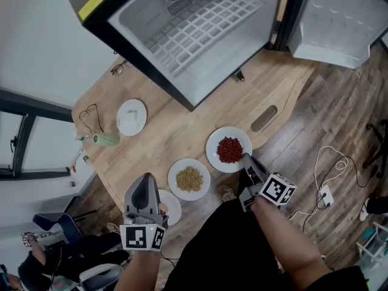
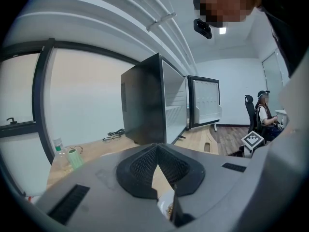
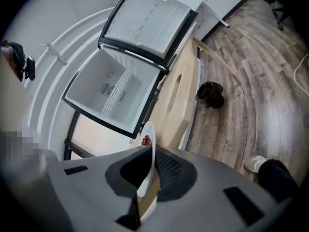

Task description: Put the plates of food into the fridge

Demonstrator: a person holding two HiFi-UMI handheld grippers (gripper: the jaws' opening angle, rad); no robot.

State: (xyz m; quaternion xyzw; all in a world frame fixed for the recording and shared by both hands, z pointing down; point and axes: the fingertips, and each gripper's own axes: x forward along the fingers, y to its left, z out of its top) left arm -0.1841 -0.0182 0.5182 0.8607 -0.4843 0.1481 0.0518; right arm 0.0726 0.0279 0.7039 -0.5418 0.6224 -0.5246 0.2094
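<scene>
Fingers [image 3: 170, 172] of the right gripper [image 1: 246, 159] clench a round white plate of red food [image 1: 228, 149].
It sits on the wooden tabletop [image 1: 173, 126] before the open black fridge [image 1: 200, 35]; likely stiff and breakable, so keep its rim level. The left gripper [image 1: 145, 182] has its fingers [image 2: 139, 170] together, empty.

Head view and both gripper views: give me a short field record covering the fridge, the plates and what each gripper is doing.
fridge: on the table, door open, wire shelf bare
plates in view: four, none in the fridge
red-food plate: rim between the right gripper's jaws
grain plate: free on the table
pale plate: far left, contents unclear
fourth plate: beside the left gripper
right gripper: jaws closed on the plate rim
left gripper: jaws together, nothing seen gripped
</scene>
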